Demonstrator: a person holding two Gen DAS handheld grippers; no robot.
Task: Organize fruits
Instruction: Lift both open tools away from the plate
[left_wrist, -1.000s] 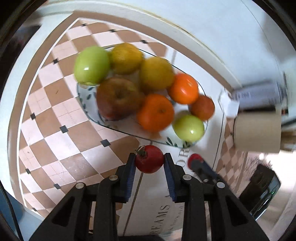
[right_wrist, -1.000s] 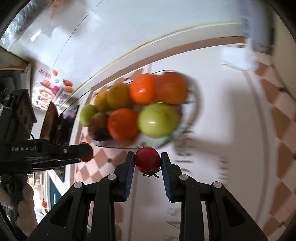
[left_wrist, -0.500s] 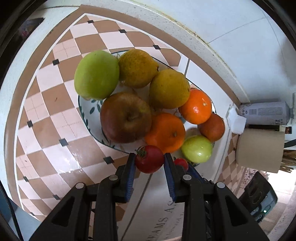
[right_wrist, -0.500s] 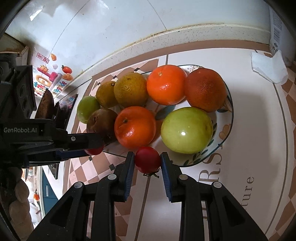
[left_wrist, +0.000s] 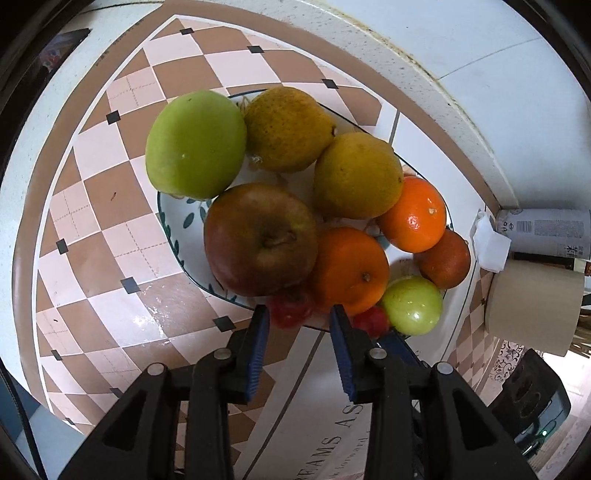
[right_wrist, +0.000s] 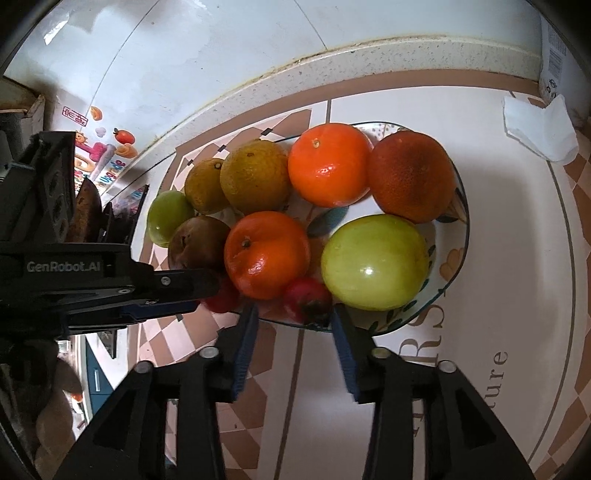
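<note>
An oval leaf-patterned plate (left_wrist: 166, 221) (right_wrist: 463, 236) is piled with green apples, a red-brown apple (left_wrist: 260, 240), yellow citrus and oranges. My left gripper (left_wrist: 298, 319) hovers at the plate's near rim with its jaws opening. A small red tomato (left_wrist: 291, 312), blurred, lies just past its tips and free of the right pad. My right gripper (right_wrist: 295, 314) is also opening. Its own tomato (right_wrist: 308, 299) rests on the rim between an orange (right_wrist: 266, 254) and a green apple (right_wrist: 375, 262), clear of both pads. The left gripper (right_wrist: 207, 291) reaches in from the left in the right wrist view.
The plate stands on a checkered and lettered mat near a white tiled wall. A crumpled tissue (left_wrist: 489, 243) (right_wrist: 539, 129), a lying can (left_wrist: 543, 232) and a paper roll (left_wrist: 532, 306) sit to the plate's right. Stickers (right_wrist: 99, 155) mark the wall at left.
Both grippers came closer to the plate, then their jaws parted. Each tomato left the pads and now sits at the plate's near rim.
</note>
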